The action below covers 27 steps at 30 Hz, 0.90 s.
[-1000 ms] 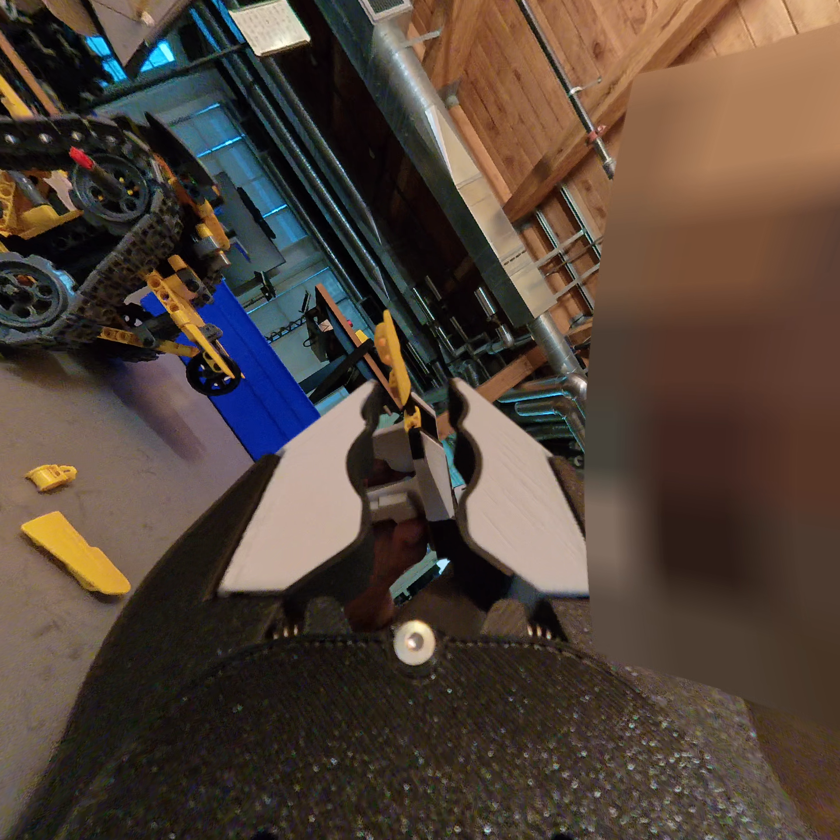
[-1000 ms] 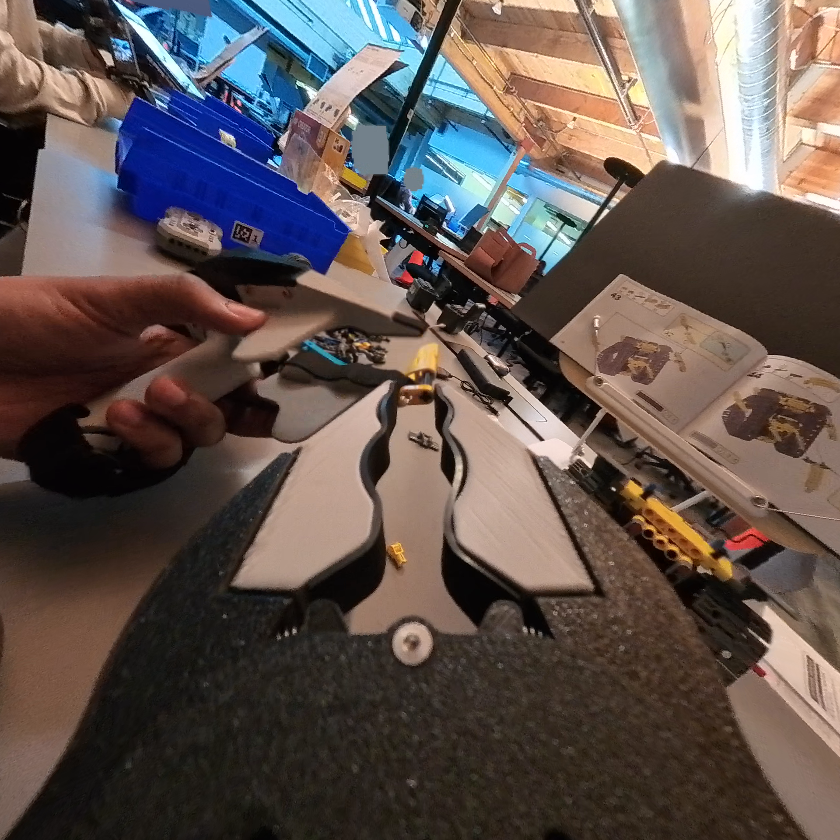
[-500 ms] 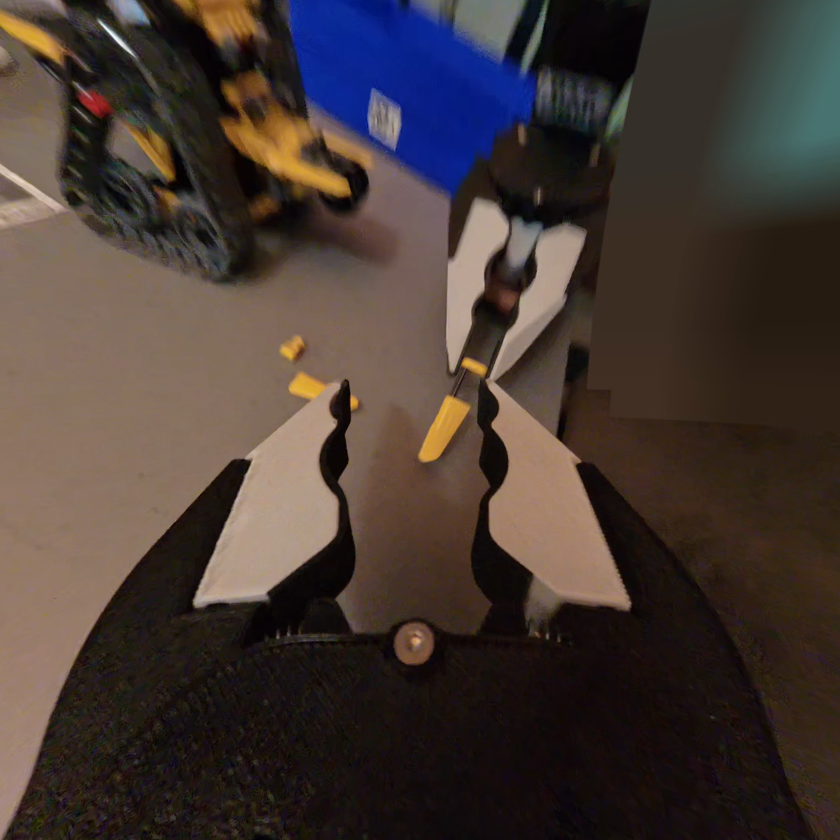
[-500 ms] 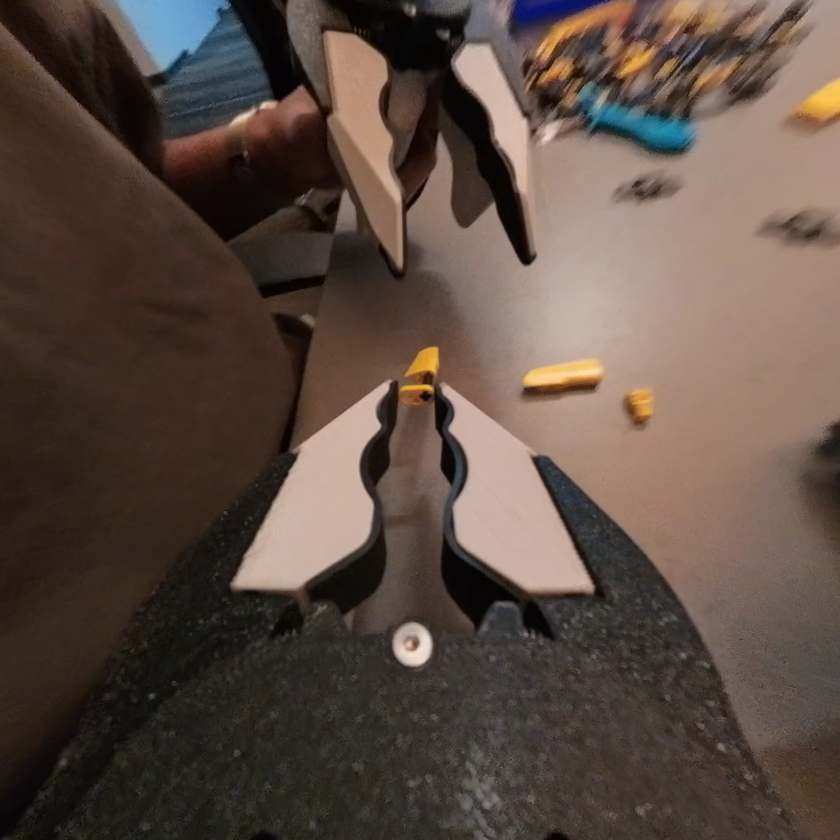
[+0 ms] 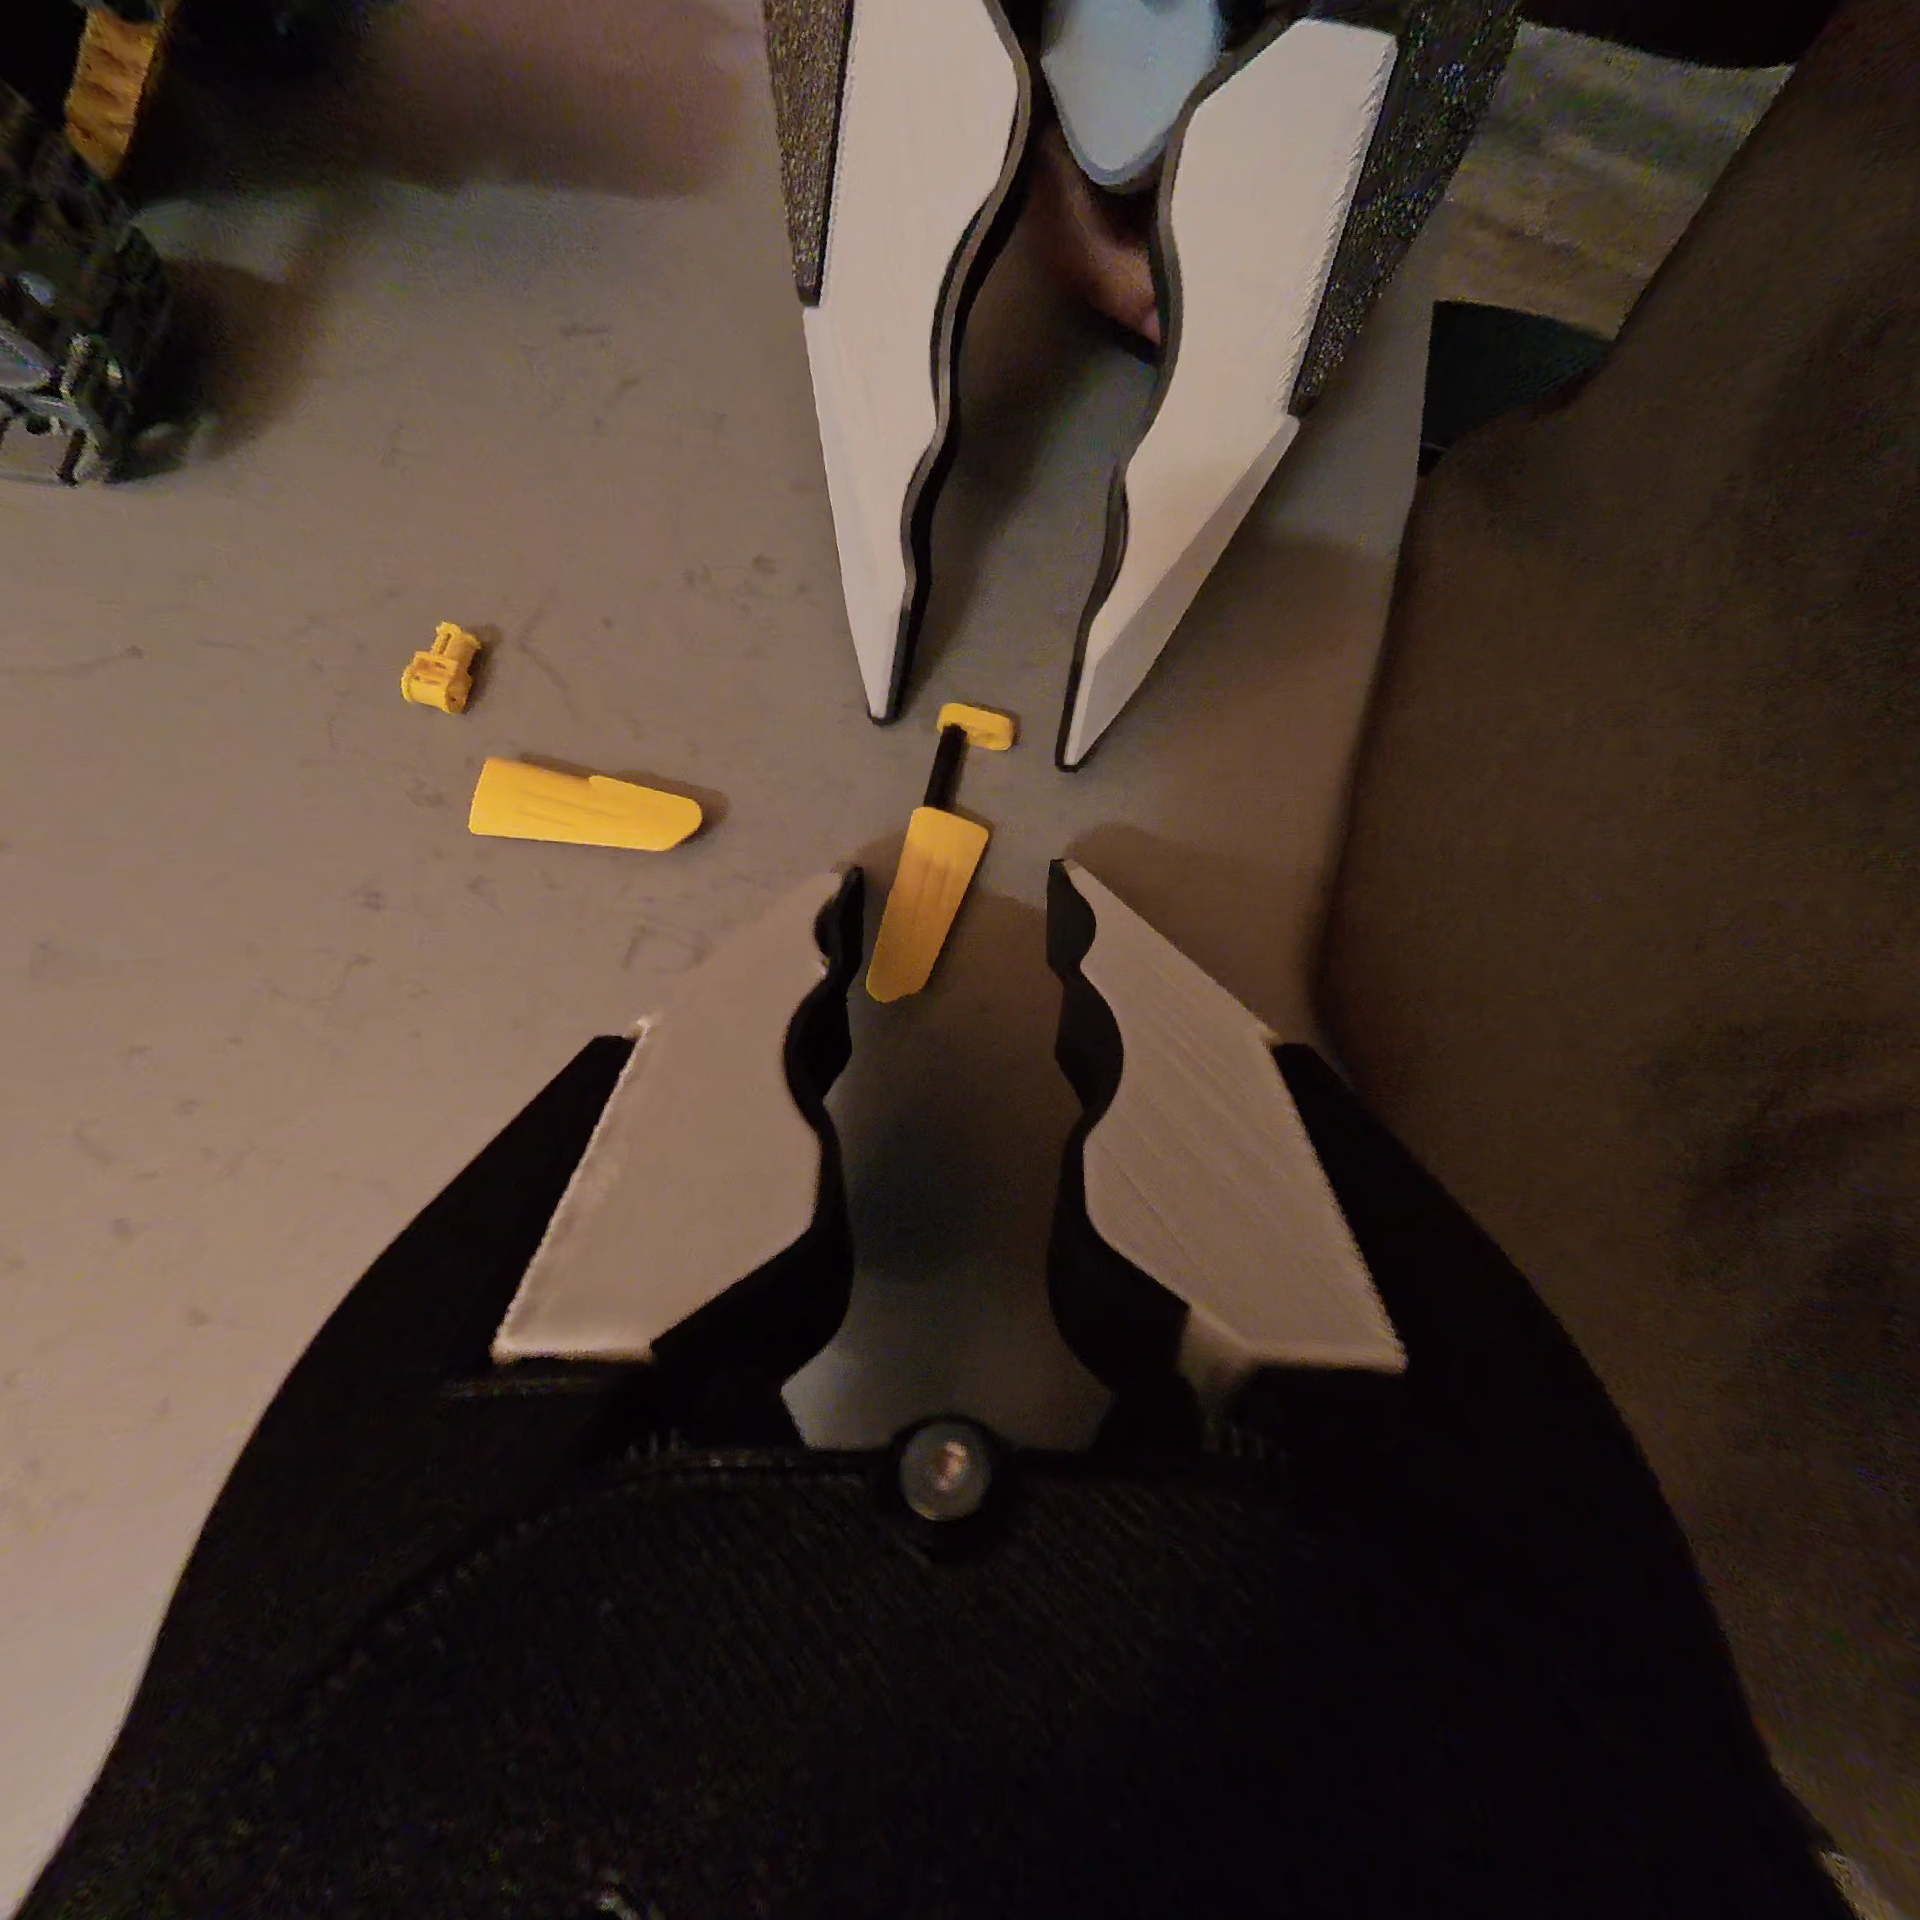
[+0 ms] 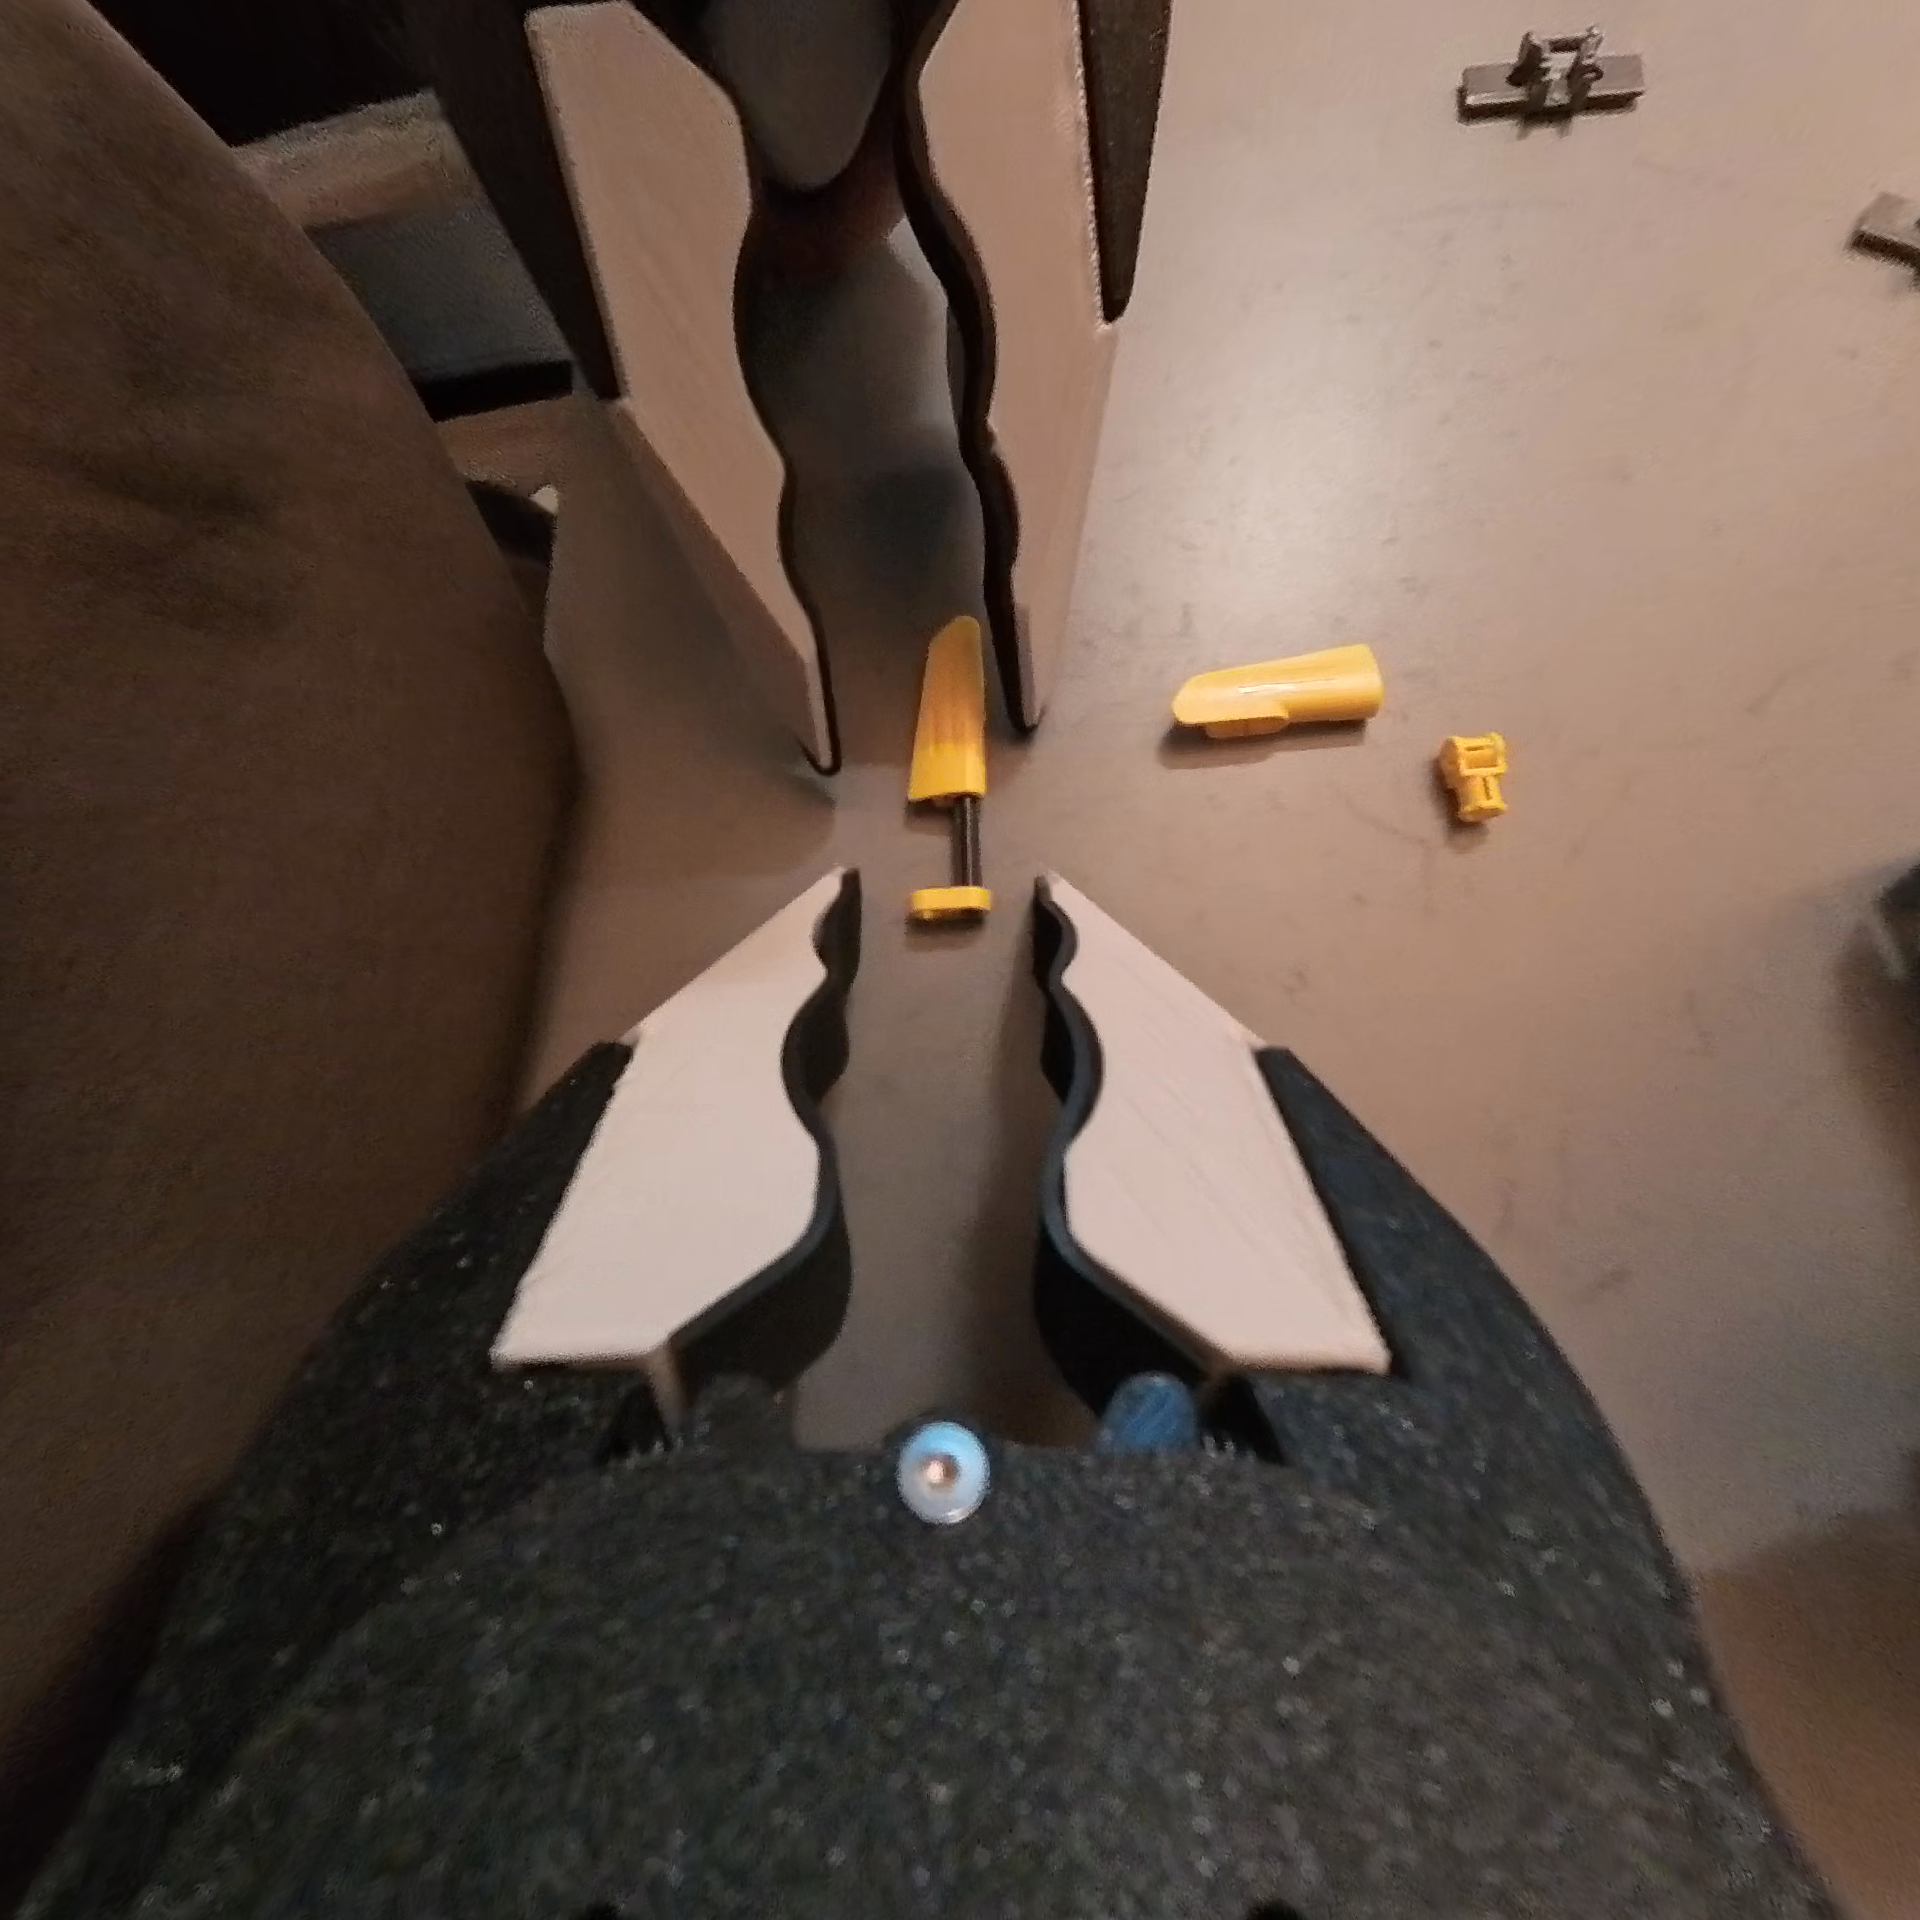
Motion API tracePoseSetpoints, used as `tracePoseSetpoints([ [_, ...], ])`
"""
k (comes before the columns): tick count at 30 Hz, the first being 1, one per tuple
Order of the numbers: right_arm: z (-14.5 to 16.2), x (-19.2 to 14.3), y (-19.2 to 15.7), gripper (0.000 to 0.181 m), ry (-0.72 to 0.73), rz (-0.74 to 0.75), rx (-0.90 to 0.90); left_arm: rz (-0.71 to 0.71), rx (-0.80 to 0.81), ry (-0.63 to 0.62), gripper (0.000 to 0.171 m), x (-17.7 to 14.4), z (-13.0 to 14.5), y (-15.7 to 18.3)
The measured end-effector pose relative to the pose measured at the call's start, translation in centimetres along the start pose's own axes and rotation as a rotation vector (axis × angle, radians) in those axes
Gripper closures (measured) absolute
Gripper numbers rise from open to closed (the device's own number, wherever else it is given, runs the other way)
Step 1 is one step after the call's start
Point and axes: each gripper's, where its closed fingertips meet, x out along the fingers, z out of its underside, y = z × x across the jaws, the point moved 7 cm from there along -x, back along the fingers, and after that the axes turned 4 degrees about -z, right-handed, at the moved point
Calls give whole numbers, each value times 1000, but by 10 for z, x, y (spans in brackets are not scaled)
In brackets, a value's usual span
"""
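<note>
A small assembly lies on the grey table (image 5: 312, 1039): a yellow tapered piece (image 5: 925, 914), a black axle (image 5: 945, 769) and a small yellow connector (image 5: 977, 725). My left gripper (image 5: 953, 873) is open, its tips on either side of the tapered piece's end. My right gripper (image 5: 975, 740) faces it, open, its tips flanking the connector. In the right wrist view the right gripper (image 6: 945, 881) is open around the connector (image 6: 948, 902), with the axle (image 6: 968, 831), the tapered piece (image 6: 951, 717) and the open left gripper (image 6: 925, 740) beyond. Neither gripper holds anything.
A second yellow tapered piece (image 5: 582, 819) (image 6: 1278, 691) and a small yellow connector (image 5: 442, 681) (image 6: 1473, 777) lie loose nearby. A black and yellow brick model (image 5: 62, 312) stands farther off. Dark grey parts (image 6: 1553, 88) lie beyond. A person's brown clothing (image 5: 1662, 935) borders the table. The tips of both grippers are at nearly the same place.
Both grippers came down from the air to the table. The left let go of the tapered piece first, then the right opened off the connector. The assembly now lies on the table.
</note>
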Motion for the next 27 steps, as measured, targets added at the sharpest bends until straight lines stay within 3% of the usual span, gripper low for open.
tracePoseSetpoints([
  [6, 6, -5, -1, 162, -10, 52, -36, -4, -2, -1, 147, 0, 0, -1],
  [16, 4, -3, -1, 167, -17, 88, -27, -104, 115, -11, 151, 1, 1, 2],
  [20, 4, -3, -1, 166, -9, 86, 10, -102, 147, -7, 162, 0, -1, 5],
  [27, 4, -4, 1, 167, -14, 72, -10, -79, 123, -12, 162, 1, -1, 5],
])
